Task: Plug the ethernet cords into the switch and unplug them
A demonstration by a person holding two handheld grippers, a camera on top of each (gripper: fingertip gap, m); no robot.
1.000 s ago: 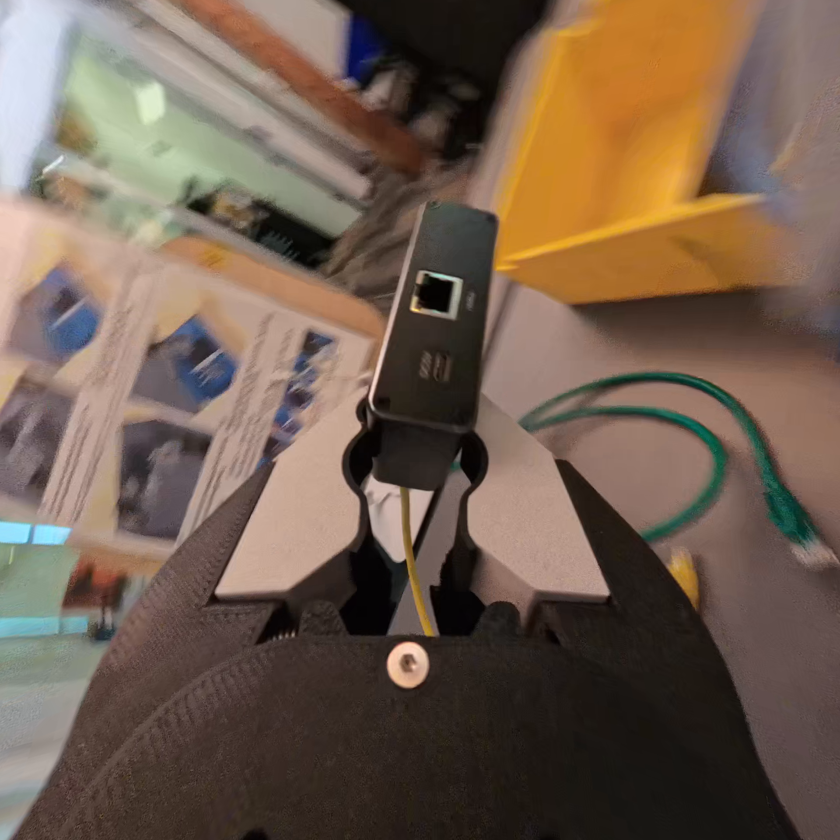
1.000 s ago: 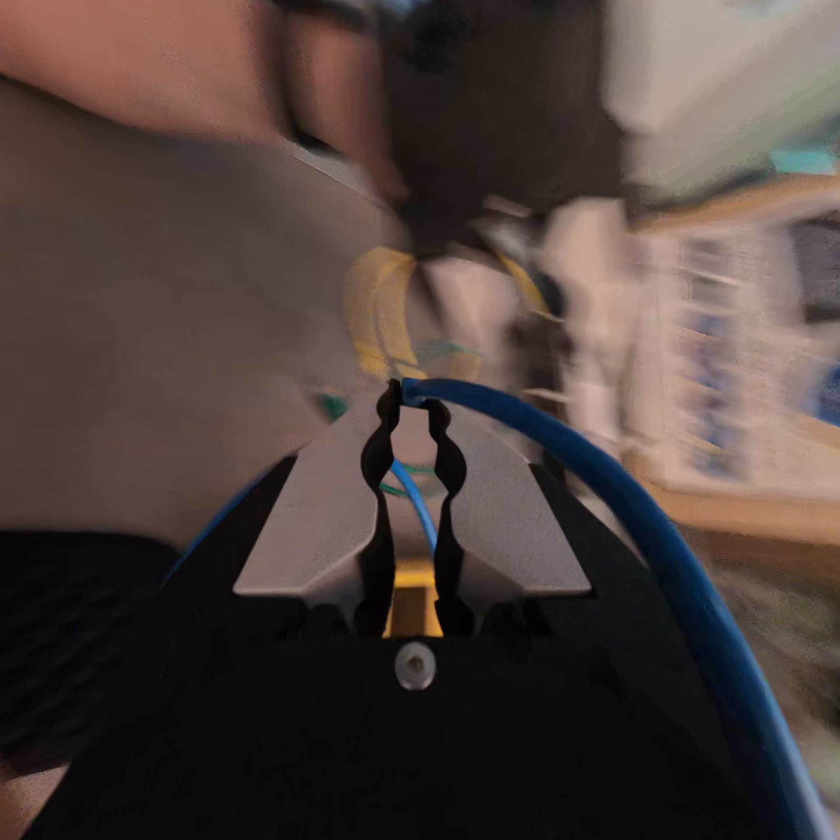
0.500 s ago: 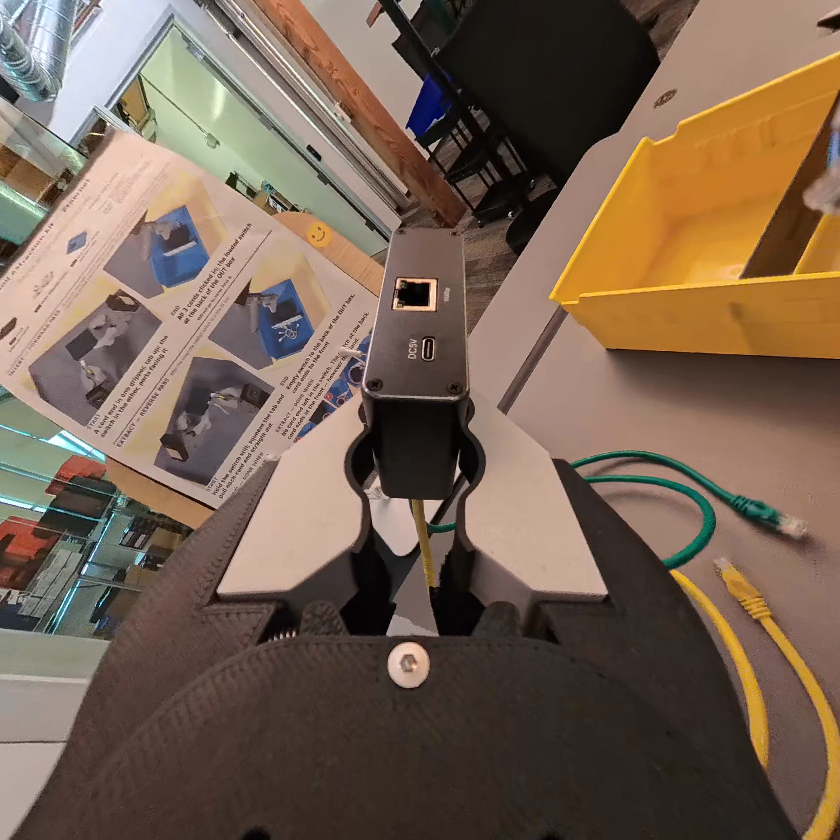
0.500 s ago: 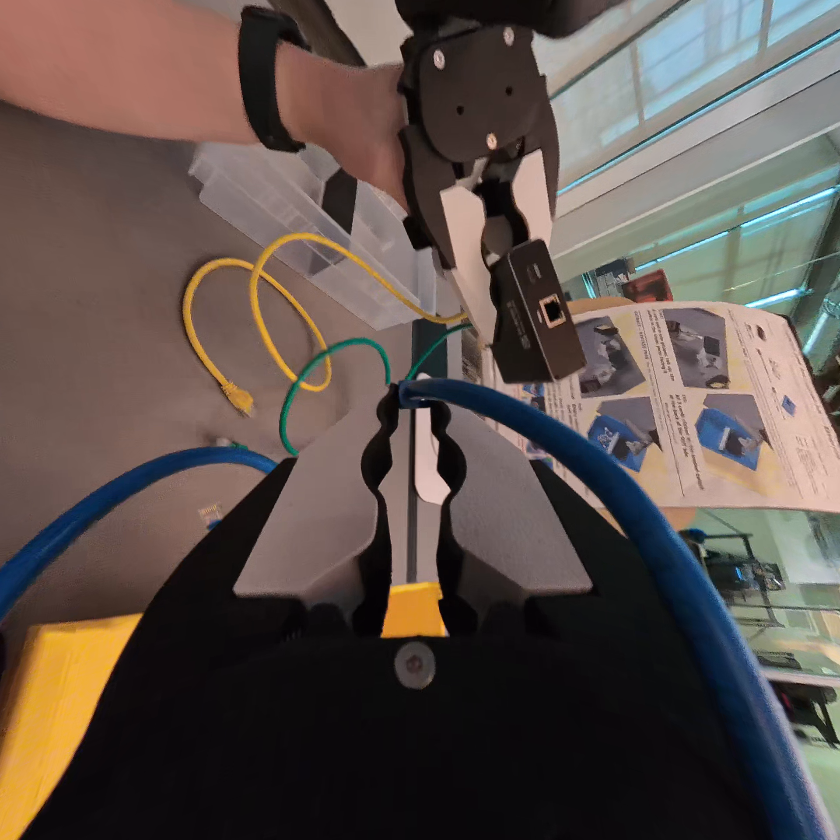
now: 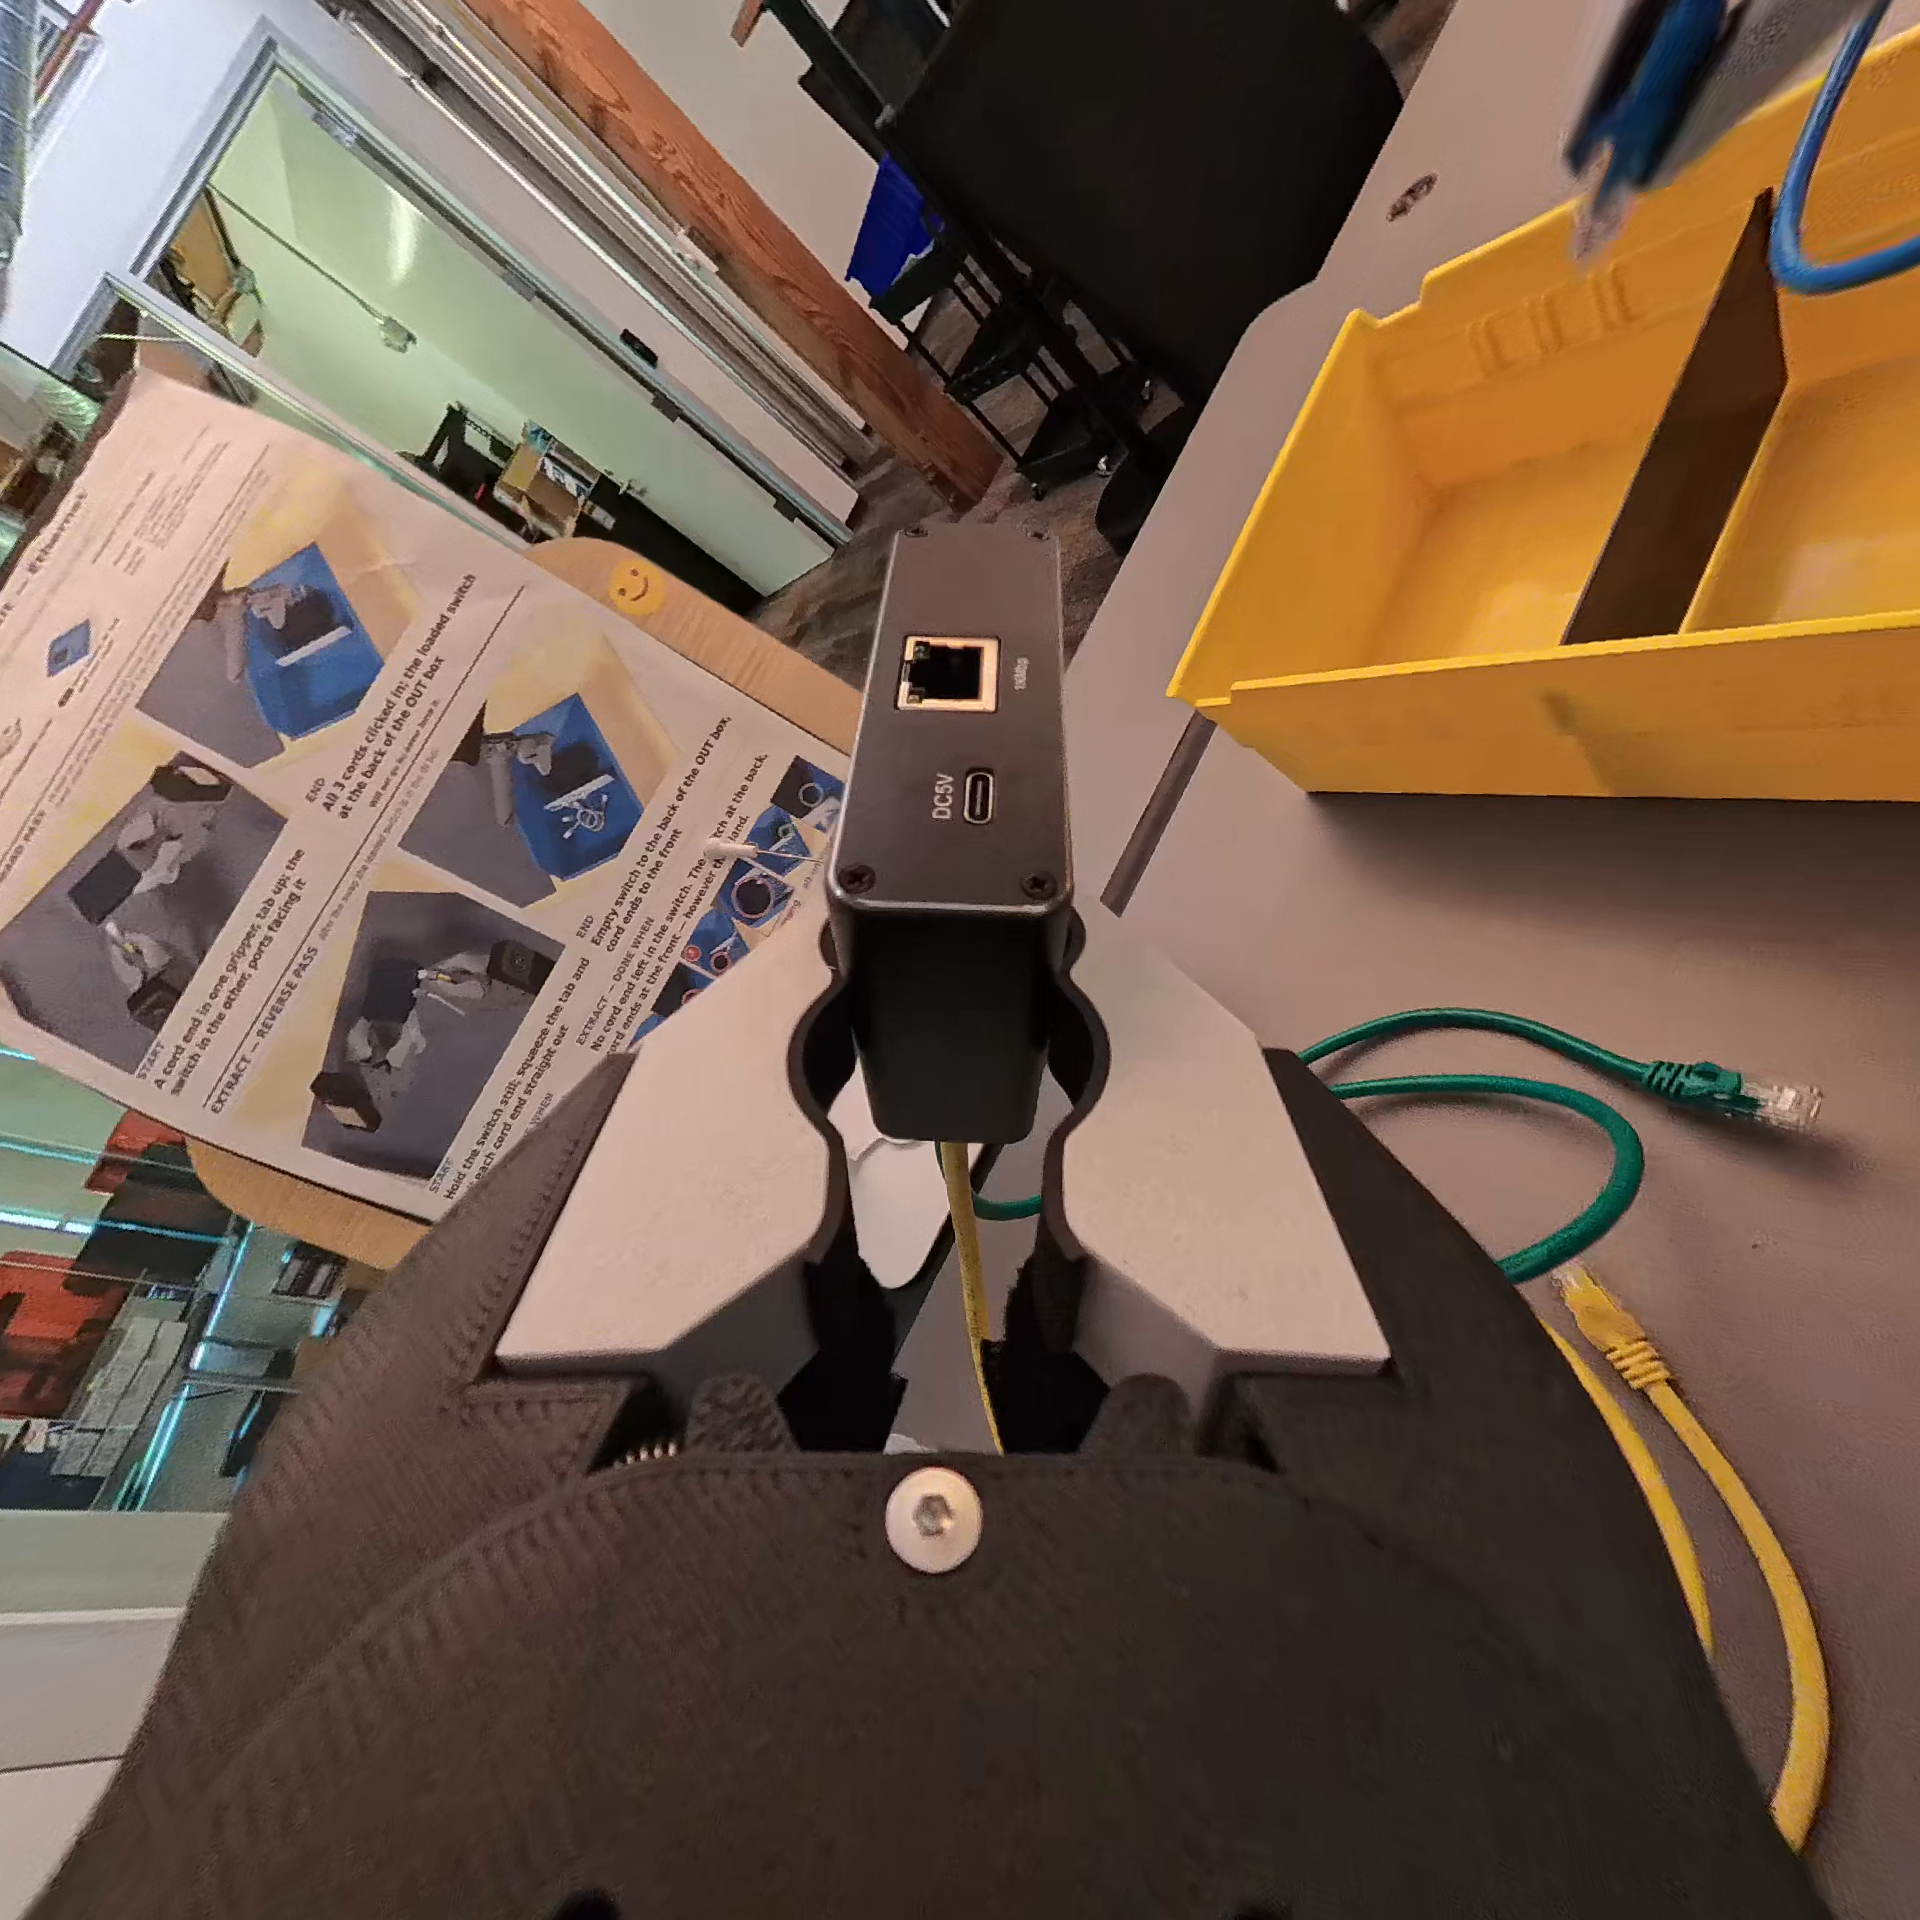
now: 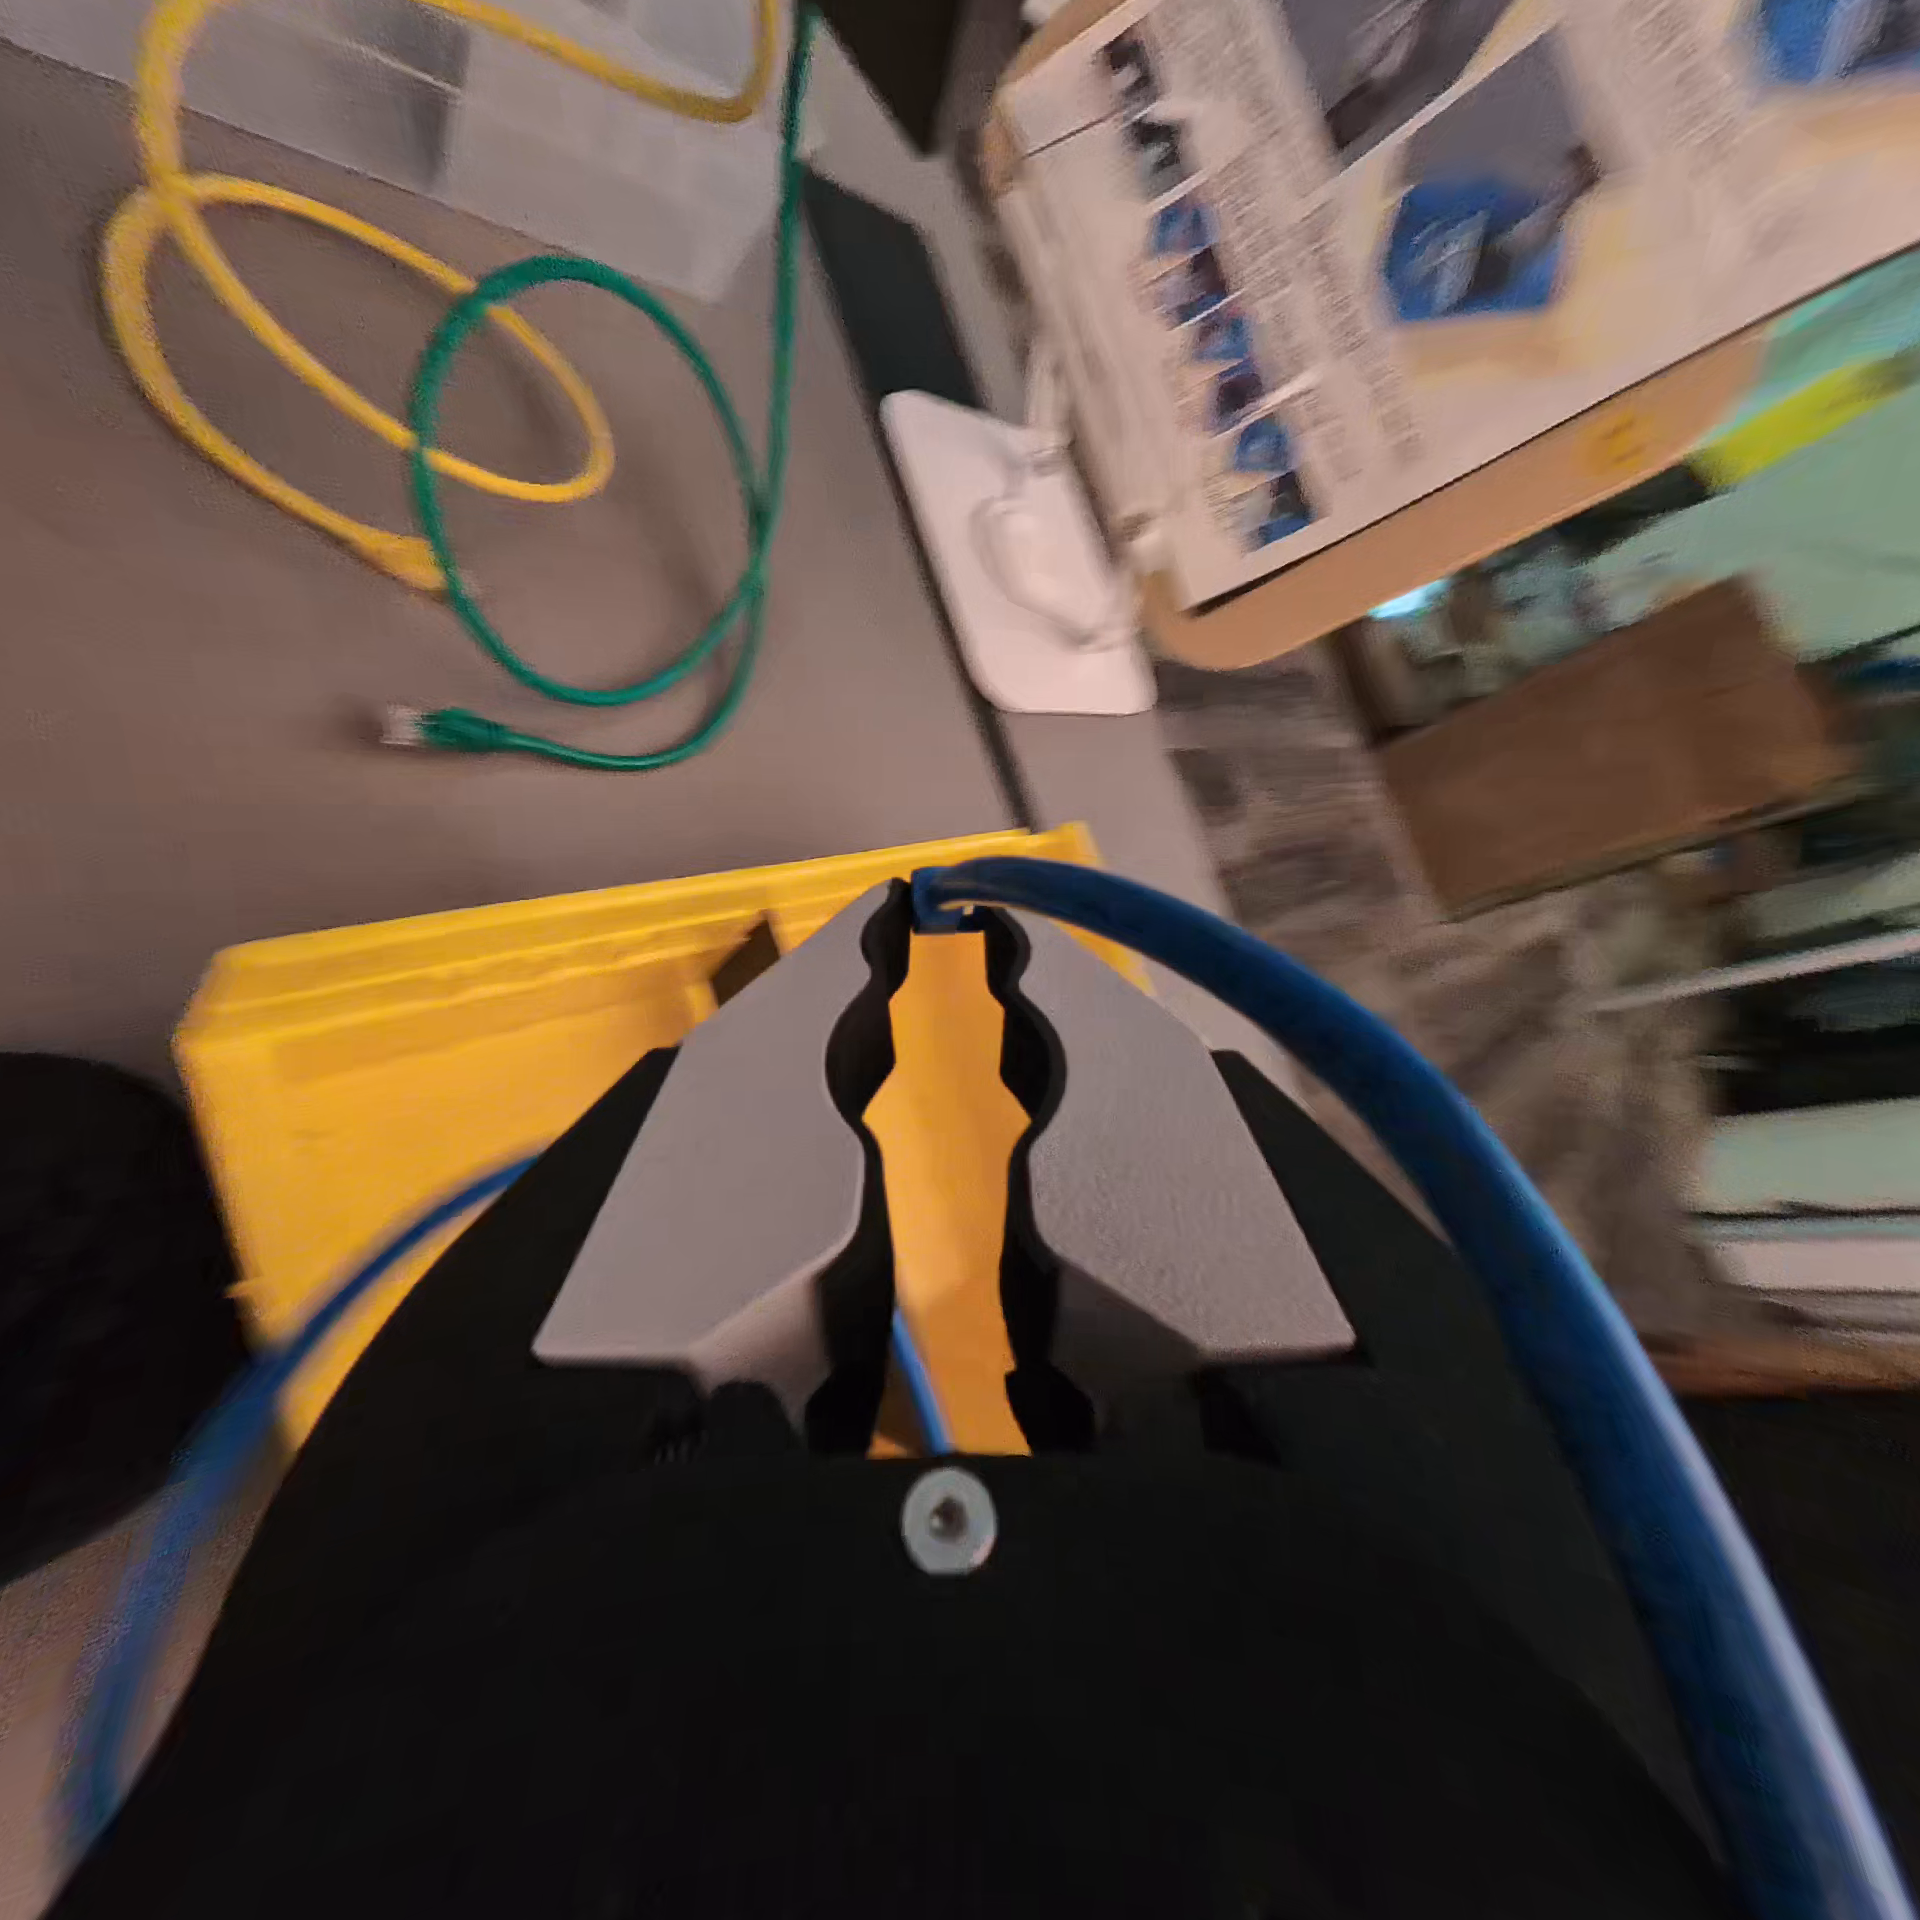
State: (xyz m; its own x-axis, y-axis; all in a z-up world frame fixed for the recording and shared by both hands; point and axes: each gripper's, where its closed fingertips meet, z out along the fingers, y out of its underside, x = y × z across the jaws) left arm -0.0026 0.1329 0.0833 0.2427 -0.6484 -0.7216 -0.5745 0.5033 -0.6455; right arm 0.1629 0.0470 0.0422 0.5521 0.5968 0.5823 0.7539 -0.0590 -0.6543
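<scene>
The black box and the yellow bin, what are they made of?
The black box in the left gripper looks like metal with a matte, slightly satin black coat: crisp edges and small corner screws suggest it, though painted plastic is possible. The yellow bin looks like moulded plastic, smooth and faintly glossy, with thin walls and ribbed ridges.
</scene>
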